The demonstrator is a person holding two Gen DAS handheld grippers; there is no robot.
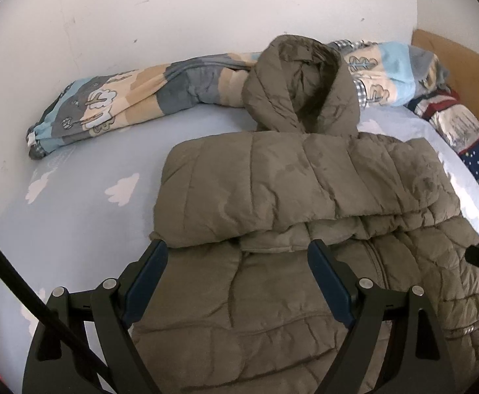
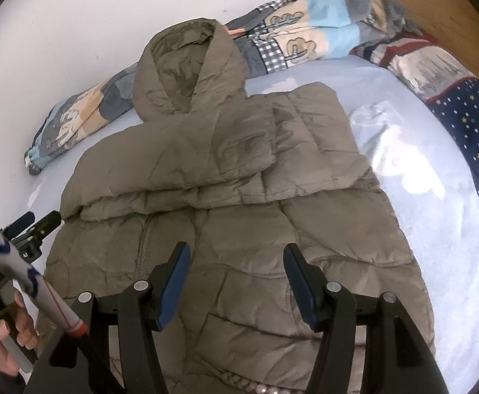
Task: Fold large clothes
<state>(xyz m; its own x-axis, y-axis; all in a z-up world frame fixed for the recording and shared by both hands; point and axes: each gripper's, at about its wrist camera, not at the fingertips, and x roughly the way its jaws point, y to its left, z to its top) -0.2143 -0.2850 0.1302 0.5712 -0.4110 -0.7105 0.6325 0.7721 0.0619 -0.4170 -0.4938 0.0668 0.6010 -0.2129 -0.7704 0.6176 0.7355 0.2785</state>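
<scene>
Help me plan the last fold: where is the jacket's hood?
In both views the hood lies at the jacket's far end, against the rolled blanket by the wall.

The jacket [image 1: 305, 190] lies spread on the bed [image 1: 75, 216], its hood [image 1: 301, 85] at twelve o'clock, its sleeves folded across the chest. Behind the hood a rolled blanket [image 1: 124, 98] runs along the wall [image 1: 206, 6]. At two o'clock lies a pillow [image 1: 462, 131].
</scene>
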